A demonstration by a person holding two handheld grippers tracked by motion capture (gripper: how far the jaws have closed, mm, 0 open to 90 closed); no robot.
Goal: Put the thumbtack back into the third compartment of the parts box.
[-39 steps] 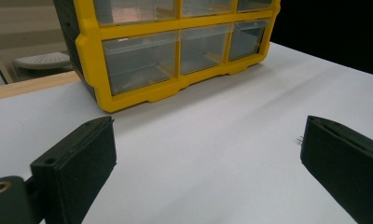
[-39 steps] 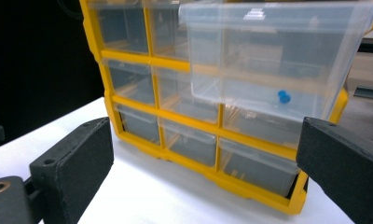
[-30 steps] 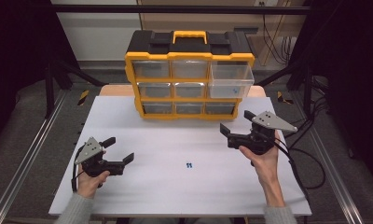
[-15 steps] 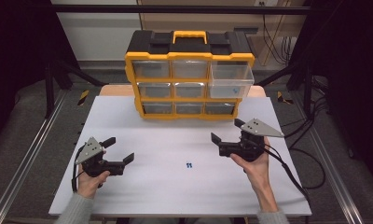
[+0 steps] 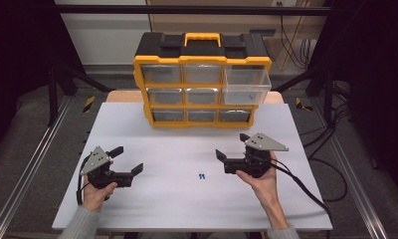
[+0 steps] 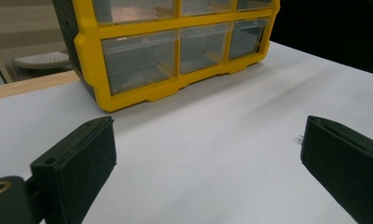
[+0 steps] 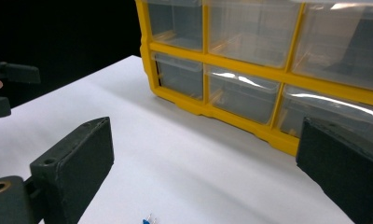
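A tiny blue part with two thin legs point(image 5: 202, 176) lies on the white table point(image 5: 177, 209), between the two hands. My right gripper point(image 5: 231, 145) is held open just right of it, jaws pointing left. In the right gripper view the blue part point(image 7: 149, 219) sits at the bottom edge, below the wide gap of the right gripper point(image 7: 203, 172). My left gripper point(image 5: 130, 159) rests open at the front left, with nothing between its jaws. In the left gripper view the part point(image 6: 300, 138) peeks out beside the right jaw of the left gripper point(image 6: 208, 158).
A yellow and black drawer organizer point(image 5: 202, 79) stands at the back of the table, its top right clear drawer point(image 5: 247, 85) pulled out. Its lower drawers face both gripper cameras: organizer point(image 6: 175, 46), organizer point(image 7: 268, 70). The left gripper point(image 7: 3, 88) shows at the far left of the right gripper view.
My right gripper has moved left and toward the front of the table, closer to the blue part. The left gripper has barely shifted.
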